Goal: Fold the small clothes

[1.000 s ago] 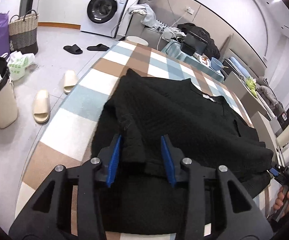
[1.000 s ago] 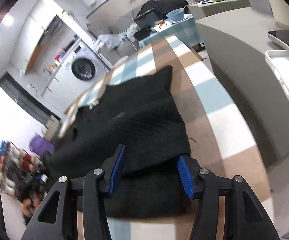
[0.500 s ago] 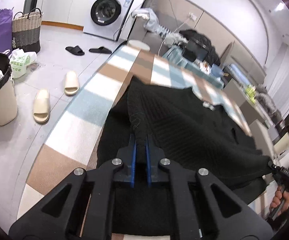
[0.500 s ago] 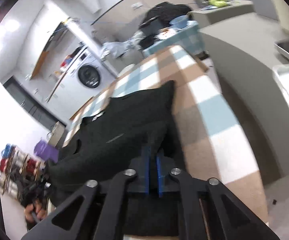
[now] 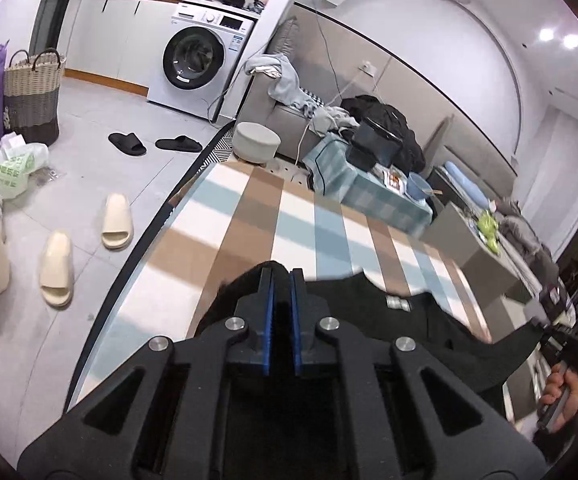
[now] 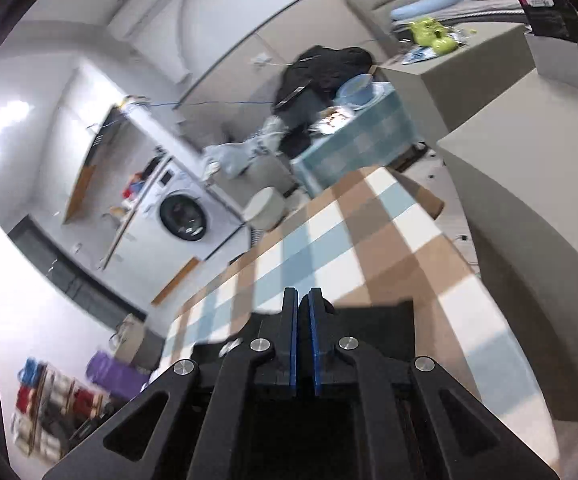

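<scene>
2 wrist views over a checked table (image 5: 249, 216), brown, white & pale blue squares. A black knit garment (image 5: 429, 320) lies across the near part of the table, neck label facing up.

Left gripper (image 5: 281, 280): blue pads pressed almost together, only a thin slit between them, w/ black fabric bunched around the tips. It looks to be pinching 1 edge of the garment, though the fabric inside the slit itself can't be made out. Gripper points slightly down toward the table's far end.

Right gripper (image 6: 302, 300): jaws likewise pressed nearly together, black cloth spreading to both sides just behind the tips, so probably clamped on the garment's other edge. View is motion-blurred.

At the left view's far right, a hand (image 5: 561, 396) holds the other tool's handle, w/ the garment stretched up toward it.

Judgement: 2 grips on 1 hem, spread apart, keep the cloth taut & level so the lifted edge can be carried over toward the neck end w/out sagging. Fold is under way, not yet laid down.

Background: washing machine (image 5: 197, 64), 2 cream slippers (image 5: 85, 248) on the floor.
</scene>
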The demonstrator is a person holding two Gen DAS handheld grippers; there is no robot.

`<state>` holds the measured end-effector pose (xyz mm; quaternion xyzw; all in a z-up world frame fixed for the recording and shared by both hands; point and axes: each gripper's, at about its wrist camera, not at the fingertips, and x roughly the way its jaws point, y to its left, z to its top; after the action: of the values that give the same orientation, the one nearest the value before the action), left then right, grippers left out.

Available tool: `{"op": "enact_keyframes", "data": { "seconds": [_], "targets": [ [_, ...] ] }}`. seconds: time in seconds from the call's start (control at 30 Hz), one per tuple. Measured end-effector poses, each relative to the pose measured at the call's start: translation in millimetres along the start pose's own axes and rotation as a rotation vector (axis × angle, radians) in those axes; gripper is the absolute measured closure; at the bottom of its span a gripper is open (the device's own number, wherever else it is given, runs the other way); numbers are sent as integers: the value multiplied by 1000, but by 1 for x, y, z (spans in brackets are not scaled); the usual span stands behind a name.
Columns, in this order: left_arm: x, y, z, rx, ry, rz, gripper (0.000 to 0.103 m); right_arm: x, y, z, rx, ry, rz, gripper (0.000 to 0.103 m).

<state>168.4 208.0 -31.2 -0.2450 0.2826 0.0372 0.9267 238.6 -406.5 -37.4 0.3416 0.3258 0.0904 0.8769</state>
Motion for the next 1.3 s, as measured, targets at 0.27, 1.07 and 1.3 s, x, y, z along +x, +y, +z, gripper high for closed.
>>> {"op": "enact_keyframes", "data": {
  "seconds": [0.27, 1.07, 1.3],
  "targets": [
    [62, 32, 18, -82, 147, 136, 83, 51, -18, 12, 49, 65, -206, 96],
    [81, -10, -41, -86, 284, -75, 53, 86, 7, -64, 105, 410, -13, 61],
    [110, -12, -10, -89, 227, -126, 87, 119, 24, -50, 148, 388, 50, 61]
  ]
}}
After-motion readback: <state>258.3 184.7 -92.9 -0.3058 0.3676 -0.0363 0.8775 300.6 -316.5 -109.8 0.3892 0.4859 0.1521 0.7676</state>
